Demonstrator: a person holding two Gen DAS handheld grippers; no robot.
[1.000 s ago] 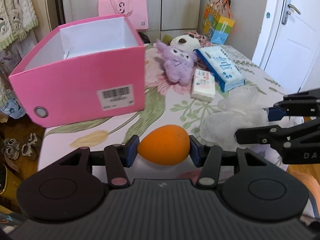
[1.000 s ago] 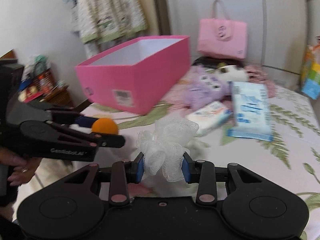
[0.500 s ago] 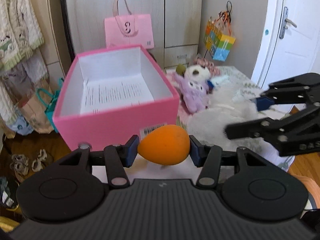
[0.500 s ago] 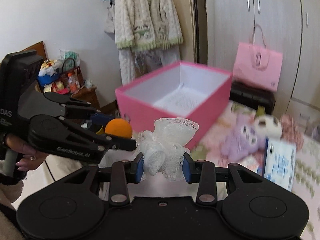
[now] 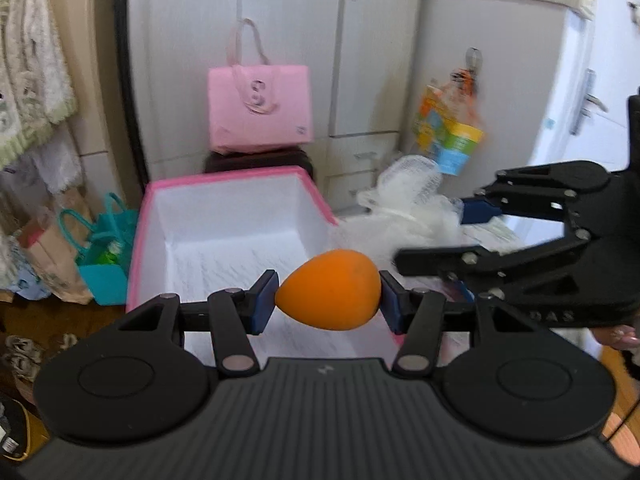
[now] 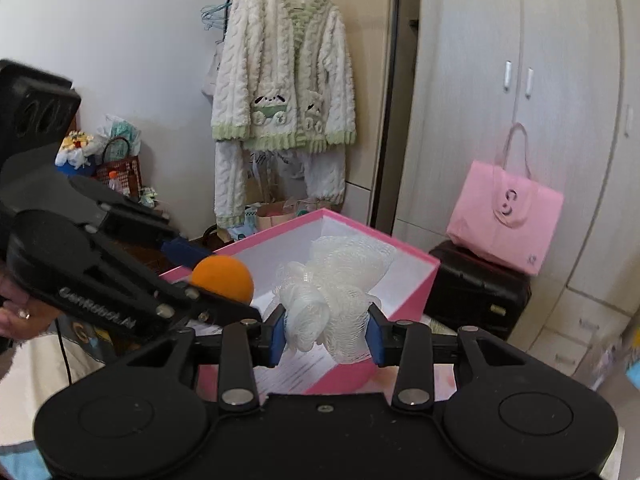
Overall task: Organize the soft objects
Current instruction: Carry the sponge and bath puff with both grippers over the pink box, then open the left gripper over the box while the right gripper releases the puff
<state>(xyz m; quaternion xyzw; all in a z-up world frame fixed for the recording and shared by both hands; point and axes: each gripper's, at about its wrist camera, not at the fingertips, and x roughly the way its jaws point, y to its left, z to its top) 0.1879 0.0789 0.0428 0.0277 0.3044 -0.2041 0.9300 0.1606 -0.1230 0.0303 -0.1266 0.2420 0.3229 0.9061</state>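
Room: a bedroom corner is showing grey wardrobe doors [image 5: 288, 40], a white door [image 5: 600, 92] at right and a cream knitted cardigan [image 6: 284, 80] hanging on a rail.
Pink bag [image 5: 260, 108]: it is standing on a dark case [image 6: 480, 284] against the wardrobe; a curled emblem is showing on its front, not clearly readable.
Pink box [image 5: 236, 184]: it is sitting open-topped with a white interior; a sheet of fine printed text is lying on its floor, too small to read.
Left gripper [image 5: 328, 296]: its blue pads are pressing on both ends of the orange sponge [image 5: 330, 290], which is hanging above the near part of the box.
Right gripper [image 6: 326, 330]: its pads are clamping the white mesh puff [image 6: 332, 292], which is hanging over the box's near edge.
Lettering: the left gripper's side is reading roughly "GenRobot.AI" in the right wrist view; the right gripper's body is showing "DAS" in the left wrist view.
Hands: a fingertip [image 5: 620, 336] is showing behind the right gripper.
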